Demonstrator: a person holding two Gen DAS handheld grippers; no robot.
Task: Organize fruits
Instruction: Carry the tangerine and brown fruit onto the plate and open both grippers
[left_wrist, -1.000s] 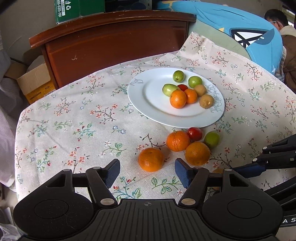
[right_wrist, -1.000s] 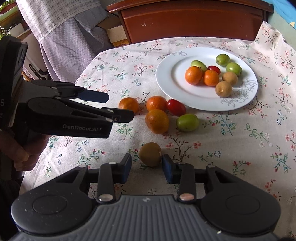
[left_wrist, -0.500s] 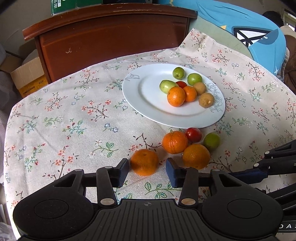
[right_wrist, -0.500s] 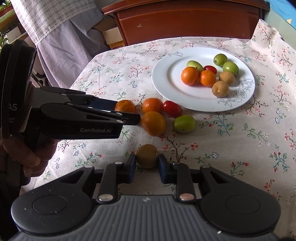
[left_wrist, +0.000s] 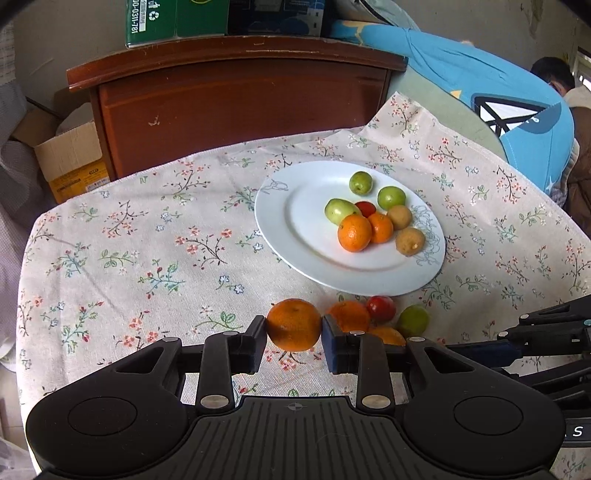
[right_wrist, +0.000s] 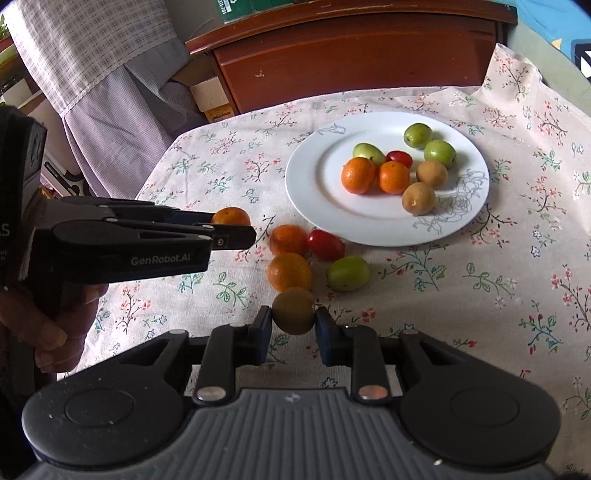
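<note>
White plate (right_wrist: 321, 192) on bench holds seven fruits; four lie loose beside it. Left hand-held gripper (left_wrist: 294, 334) closing, pads pressing an orange (left_wrist: 294, 324); right hand-held gripper (right_wrist: 293, 321) clamps a brown fruit (right_wrist: 293, 311).

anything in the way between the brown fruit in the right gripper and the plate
Yes: an orange, a red tomato and a green fruit lie on the cloth between the brown fruit and the plate.

8 fruits grouped on white plate (left_wrist: 295, 236), 4 fruits (right_wrist: 291, 273) left on floral desk, orange (left_wrist: 294, 325) and brown fruit (right_wrist: 293, 311) gripped
</note>
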